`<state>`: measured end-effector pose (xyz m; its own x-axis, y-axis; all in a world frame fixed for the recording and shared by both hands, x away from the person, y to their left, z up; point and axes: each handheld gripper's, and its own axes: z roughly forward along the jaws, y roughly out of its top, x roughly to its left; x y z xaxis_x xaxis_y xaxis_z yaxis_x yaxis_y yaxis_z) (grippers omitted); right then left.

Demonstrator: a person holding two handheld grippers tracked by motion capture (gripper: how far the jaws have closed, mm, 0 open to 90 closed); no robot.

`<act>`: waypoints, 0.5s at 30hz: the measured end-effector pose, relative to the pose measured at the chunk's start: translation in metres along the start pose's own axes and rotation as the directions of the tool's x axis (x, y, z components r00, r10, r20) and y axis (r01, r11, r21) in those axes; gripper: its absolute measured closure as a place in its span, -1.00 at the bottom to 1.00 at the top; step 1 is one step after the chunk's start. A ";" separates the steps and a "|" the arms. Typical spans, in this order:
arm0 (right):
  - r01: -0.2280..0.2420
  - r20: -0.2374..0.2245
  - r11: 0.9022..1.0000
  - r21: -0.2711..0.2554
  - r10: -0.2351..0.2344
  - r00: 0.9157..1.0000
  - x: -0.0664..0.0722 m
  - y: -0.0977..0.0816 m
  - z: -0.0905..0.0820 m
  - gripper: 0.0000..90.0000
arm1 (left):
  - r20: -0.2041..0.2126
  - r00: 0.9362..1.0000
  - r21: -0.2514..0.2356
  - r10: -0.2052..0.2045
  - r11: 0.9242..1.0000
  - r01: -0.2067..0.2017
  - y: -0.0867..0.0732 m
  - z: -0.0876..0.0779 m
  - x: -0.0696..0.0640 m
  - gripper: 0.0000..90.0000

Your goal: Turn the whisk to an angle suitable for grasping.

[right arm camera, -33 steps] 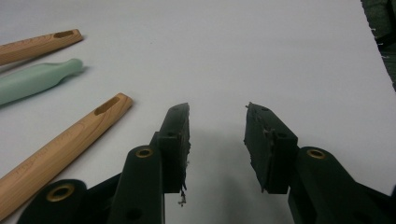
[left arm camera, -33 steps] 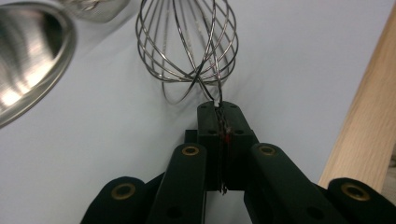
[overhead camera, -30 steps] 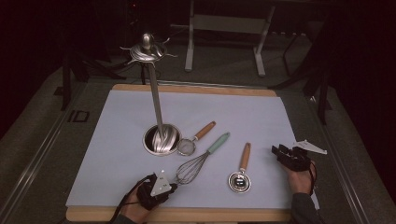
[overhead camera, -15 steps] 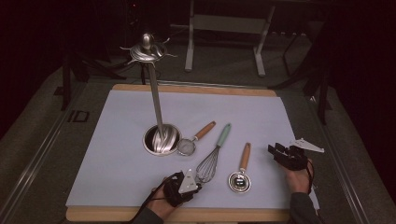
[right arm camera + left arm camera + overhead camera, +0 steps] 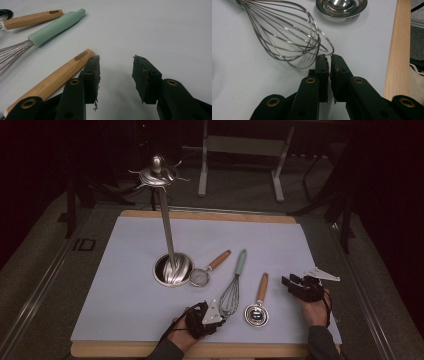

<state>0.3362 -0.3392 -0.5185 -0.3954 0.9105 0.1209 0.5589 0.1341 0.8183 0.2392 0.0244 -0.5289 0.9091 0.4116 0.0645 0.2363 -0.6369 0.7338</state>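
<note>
Your whisk (image 5: 231, 292) is the thing in play here: it lies flat on the pale mat (image 5: 125, 285), mint handle pointing away from you, wire head toward you. I'll place everything else off the whisk.

Your left gripper (image 5: 216, 316) sits right at the near end of the wire head. From the high view it's hard to judge contact, but the left gripper view settles it: the jaws are pressed together with one outer wire loop (image 5: 327, 45) running down into the slit between their tips (image 5: 329, 58), so you're clenched on the whisk by a single wire. The rest of the wires (image 5: 287, 32) fan out up and to the left in that view.

Just right of the whisk lies the wood-handled measuring spoon (image 5: 258, 305), its round steel bowl (image 5: 341, 7) near the wire head and the handle running alongside the whisk. Left of the whisk is the little strainer (image 5: 206, 271) with a wooden handle, and beyond it the tall steel utensil stand (image 5: 167, 245) on its round base.

Your right gripper (image 5: 296, 285) is well apart from the whisk, past the spoon. Its own view shows the jaws spread wide with nothing between them, only mat, and the spoon's handle (image 5: 57, 75) just beside its left jaw. That view also catches the whisk's mint handle (image 5: 56, 27) farther off.
</note>
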 end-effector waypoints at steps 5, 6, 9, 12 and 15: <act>0.000 -0.001 1.000 0.006 0.000 1.000 0.000 0.000 0.001 0.25 | -0.012 1.000 -0.012 -0.003 1.000 0.003 -0.007 -0.010 0.002 0.85; -0.001 -0.001 1.000 0.007 0.001 1.000 0.001 -0.001 0.001 0.24 | -0.016 1.000 -0.015 -0.007 1.000 0.007 -0.009 -0.012 0.002 0.85; -0.003 -0.005 1.000 0.010 0.003 1.000 0.001 0.000 0.002 0.23 | -0.034 0.999 -0.029 -0.031 0.999 0.030 -0.016 -0.022 0.006 0.84; -0.003 -0.003 1.000 0.015 0.003 1.000 0.002 0.000 0.003 0.21 | -0.062 0.996 -0.031 -0.058 0.998 0.056 -0.026 -0.031 0.013 0.83; -0.004 -0.006 1.000 0.015 0.004 1.000 0.005 0.002 0.003 0.21 | -0.086 0.992 -0.034 -0.089 0.996 0.086 -0.038 -0.042 0.023 0.82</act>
<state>0.3375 -0.3334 -0.5183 -0.3979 0.9085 0.1274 0.5711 0.1366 0.8095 0.2366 0.0852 -0.5264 0.8515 0.5212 0.0569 0.3020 -0.5763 0.7594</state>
